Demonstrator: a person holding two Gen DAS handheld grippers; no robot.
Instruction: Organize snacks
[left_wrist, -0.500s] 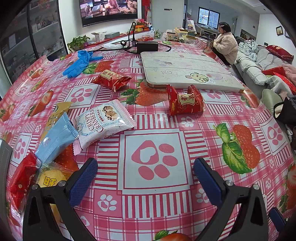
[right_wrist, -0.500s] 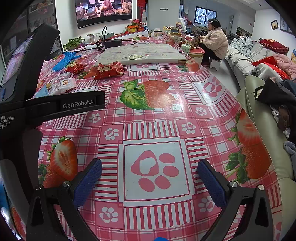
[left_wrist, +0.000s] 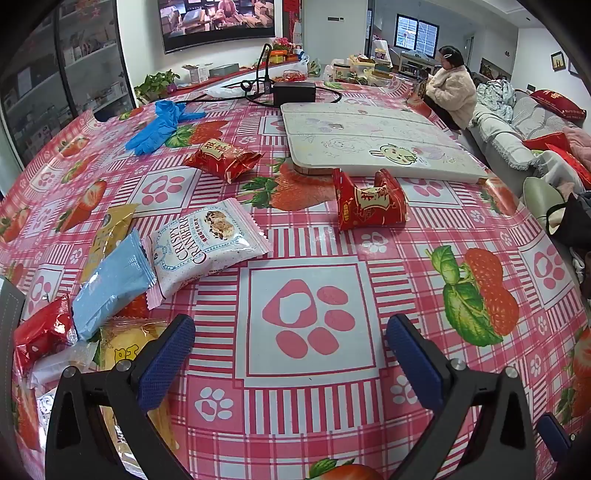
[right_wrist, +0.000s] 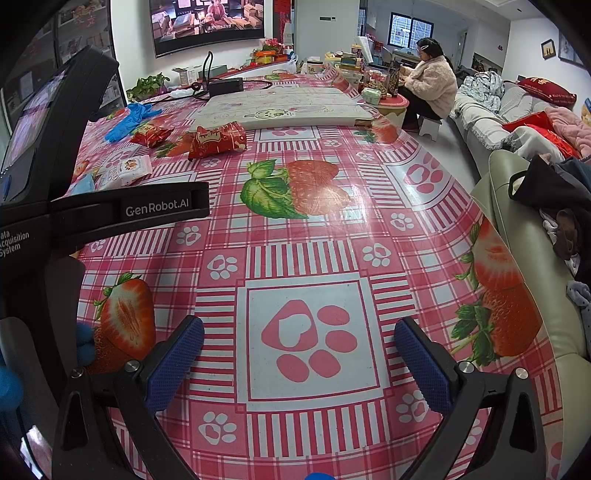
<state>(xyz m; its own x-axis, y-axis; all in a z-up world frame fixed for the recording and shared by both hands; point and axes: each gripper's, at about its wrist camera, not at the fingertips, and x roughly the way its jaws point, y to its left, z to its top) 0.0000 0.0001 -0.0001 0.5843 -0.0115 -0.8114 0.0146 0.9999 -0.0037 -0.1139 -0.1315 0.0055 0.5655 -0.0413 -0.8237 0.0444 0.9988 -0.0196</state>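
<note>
Snack packets lie scattered over the pink strawberry-and-paw-print tablecloth (left_wrist: 424, 435). Nearest the left gripper (left_wrist: 291, 363), at the left edge of its view, a cluster of them overlaps: a white cranberry crisp packet (left_wrist: 208, 243), a pale blue packet (left_wrist: 110, 284) touching its left side, a yellow packet (left_wrist: 110, 229) partly under the blue one, a small red packet (left_wrist: 42, 332) lower left, and a clear yellow-printed packet (left_wrist: 129, 347) running under the gripper's left finger. Farther up the table, well apart from this cluster, a red packet (left_wrist: 225, 158) lies flat, and another red packet (left_wrist: 369, 203) stands bent just in front of a white folded board (left_wrist: 376, 144). A pair of blue gloves (left_wrist: 159, 125) lies beyond the flat red packet, and a black box with cables (left_wrist: 294, 93) sits behind the board.

The left gripper hangs over a paw print with its jaws spread wide and nothing between them. The right gripper (right_wrist: 299, 365) is likewise spread fully and empty over another paw print, with the left device's black body (right_wrist: 129, 210) filling the left of its view. From there the two red packets and the white packet appear far off, near the board. A person in a fluffy pale jacket (right_wrist: 432, 83) sits beyond the table.
</note>
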